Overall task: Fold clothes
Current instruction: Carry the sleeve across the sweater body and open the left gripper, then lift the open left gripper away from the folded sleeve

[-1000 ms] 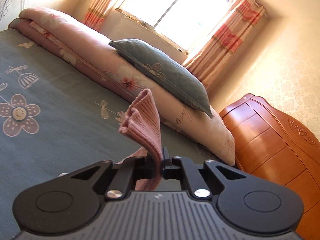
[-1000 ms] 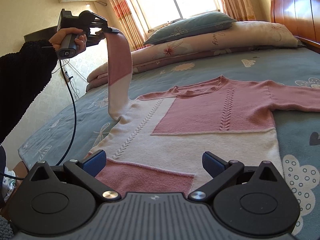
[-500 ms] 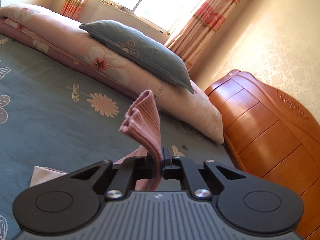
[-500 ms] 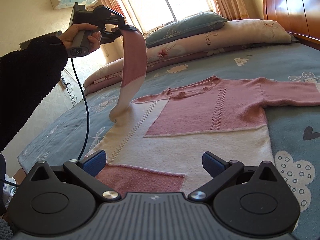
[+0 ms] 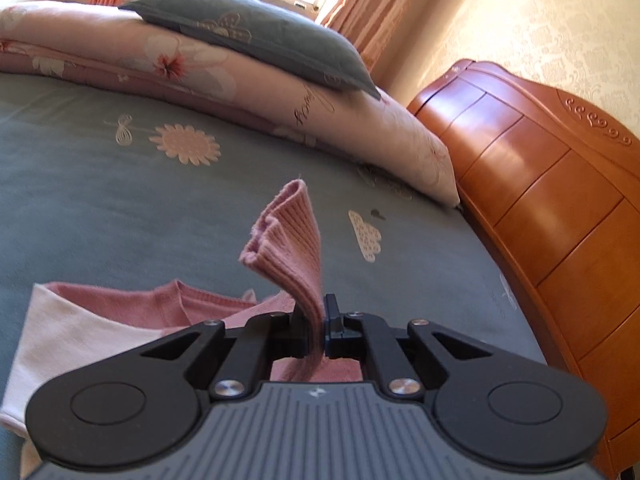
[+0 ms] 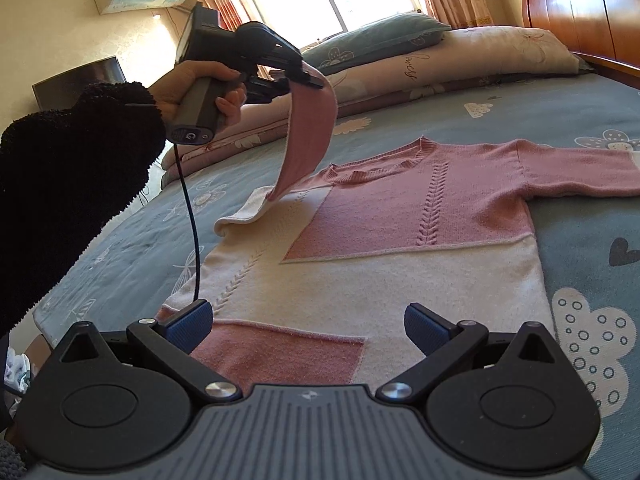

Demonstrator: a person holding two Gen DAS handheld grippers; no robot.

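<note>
Firmly, my left tongs (image 5: 318,330) were clamped on the ribbed pink cuff (image 5: 288,236) of the sweater's sleeve (image 6: 306,136), the knit standing up between the two pads and fanning out past them. My hand (image 6: 200,92), in a black fuzzy sleeve (image 6: 76,184), held those tongs raised above the bed, so the sleeve hung in a curve from the cuff down to the shoulder of the sweater (image 6: 400,248).

My right tongs (image 6: 308,322) stood wide apart with nothing between them, just above the sweater's lower hem. The pink and cream sweater lay flat, front up, on the blue-grey flowered bedspread (image 6: 540,120), its other sleeve (image 6: 580,172) stretched out sideways. Beyond it a folded floral quilt (image 5: 224,76) lay along the far side of the bed with a grey-green pillow (image 5: 260,36) on top, beside the wooden headboard (image 5: 540,184).
</note>
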